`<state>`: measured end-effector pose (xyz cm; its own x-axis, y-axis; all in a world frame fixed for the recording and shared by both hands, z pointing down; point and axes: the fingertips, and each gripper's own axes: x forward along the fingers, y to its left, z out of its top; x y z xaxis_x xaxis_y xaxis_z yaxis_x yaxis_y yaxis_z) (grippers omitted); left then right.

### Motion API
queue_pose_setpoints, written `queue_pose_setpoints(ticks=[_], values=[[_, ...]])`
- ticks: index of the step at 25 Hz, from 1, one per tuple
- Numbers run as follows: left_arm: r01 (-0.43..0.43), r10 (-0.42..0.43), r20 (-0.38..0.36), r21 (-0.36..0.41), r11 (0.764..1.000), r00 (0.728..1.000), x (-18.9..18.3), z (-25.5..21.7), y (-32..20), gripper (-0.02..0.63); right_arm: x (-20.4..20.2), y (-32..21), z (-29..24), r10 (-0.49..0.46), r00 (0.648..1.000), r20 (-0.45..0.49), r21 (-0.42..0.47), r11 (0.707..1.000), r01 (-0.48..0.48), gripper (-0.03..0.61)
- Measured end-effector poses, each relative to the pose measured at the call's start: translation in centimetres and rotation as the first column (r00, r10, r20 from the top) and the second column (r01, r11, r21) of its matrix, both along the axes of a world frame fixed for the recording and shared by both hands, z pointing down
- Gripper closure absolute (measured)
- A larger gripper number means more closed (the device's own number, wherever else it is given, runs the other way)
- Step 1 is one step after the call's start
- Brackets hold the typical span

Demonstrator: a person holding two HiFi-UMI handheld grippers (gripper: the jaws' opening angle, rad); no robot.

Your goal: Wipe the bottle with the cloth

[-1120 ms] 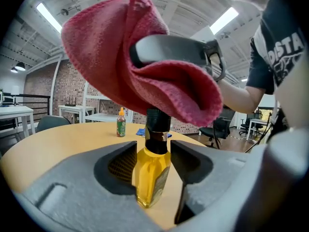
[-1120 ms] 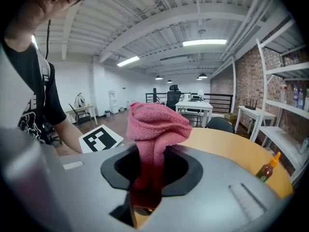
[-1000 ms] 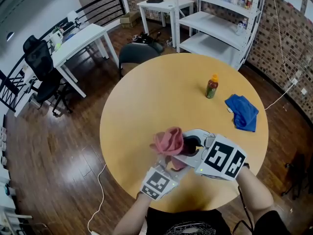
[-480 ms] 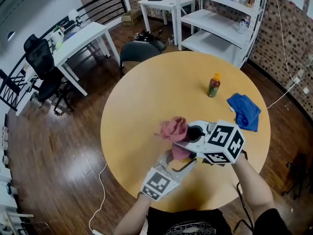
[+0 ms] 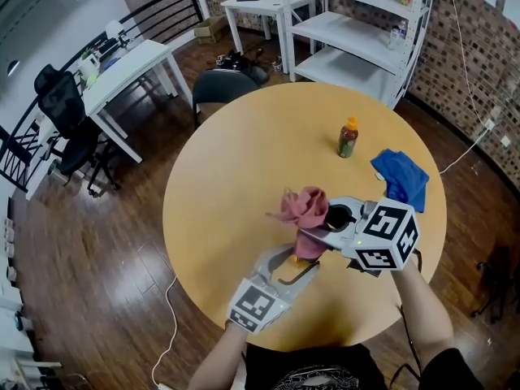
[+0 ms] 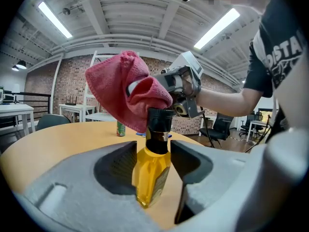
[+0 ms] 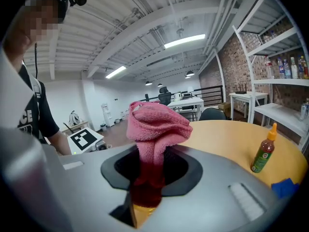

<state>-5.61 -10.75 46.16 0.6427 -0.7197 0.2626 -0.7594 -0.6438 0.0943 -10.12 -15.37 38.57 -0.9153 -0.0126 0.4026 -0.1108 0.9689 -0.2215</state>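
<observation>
My left claw [image 6: 153,152] is clamped on the yellow bottle [image 6: 150,178], and my right claw [image 7: 150,174] pinches the pink cloth [image 7: 157,122] right against its cap.

Bright, even indoor light from ceiling tubes [image 6: 53,18], blown out w/ glare in both gripper views; sheen on the wood floor [image 5: 106,242], shadows on the tabletop [image 5: 236,169] soft & faint. Lower part of the cloth [image 7: 157,124] sits in dark shade. Gripper views: heavy fisheye, black vignetted corners, near foreground soft; head view sharp, edges bowed.
</observation>
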Motion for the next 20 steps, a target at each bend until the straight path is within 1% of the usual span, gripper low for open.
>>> queue_pose_setpoints(ticks=[3, 5, 7, 9, 12, 14, 16, 19, 20], values=[[-0.005, 0.005, 0.011, 0.002, 1.000, 1.000, 0.3, 0.1, 0.1, 0.390, 1.5, 0.3, -0.2, 0.004, 1.000, -0.005, 0.023, 1.000, -0.004, 0.482], [-0.005, 0.005, 0.016, 0.006, 1.000, 1.000, -0.4, 0.0, 0.2, 0.390, 1.6, 0.4, -0.8, 0.026, 0.999, 0.019, 0.038, 0.999, -0.027, 0.482], [0.004, -0.005, 0.005, 0.017, 1.000, 1.000, -0.8, -0.5, 0.1, 0.390, 2.5, 0.0, -1.9, 0.081, 0.993, 0.082, 0.034, 0.996, -0.084, 0.480], [0.014, -0.014, -0.009, 0.035, 0.999, 1.000, -1.1, -1.3, -0.1, 0.390, 4.3, -0.6, -2.9, 0.160, 0.975, 0.155, 0.010, 0.986, -0.164, 0.481], [0.010, -0.010, -0.001, 0.057, 0.998, 1.000, -1.4, -2.1, -0.2, 0.390, 7.2, -0.7, -2.5, 0.285, 0.931, 0.228, -0.062, 0.959, -0.278, 0.481], [-0.001, 0.001, 0.010, 0.055, 0.998, 1.000, -1.3, -2.1, -0.2, 0.390, 8.8, -0.3, -0.8, 0.353, 0.904, 0.240, -0.130, 0.935, -0.331, 0.482], [-0.014, 0.013, 0.028, 0.050, 0.999, 1.000, -1.0, -1.9, -0.2, 0.390, 9.7, 0.3, 1.5, 0.403, 0.888, 0.224, -0.186, 0.911, -0.367, 0.482], [-0.018, 0.016, 0.054, 0.049, 0.999, 0.998, -0.9, -1.8, -0.4, 0.392, 10.1, 1.4, 4.5, 0.445, 0.877, 0.183, -0.232, 0.886, -0.401, 0.480], [-0.012, 0.010, 0.054, 0.049, 0.999, 0.998, -0.9, -1.8, -0.5, 0.414, 10.2, 1.8, 5.3, 0.454, 0.874, 0.171, -0.244, 0.879, -0.409, 0.481]])
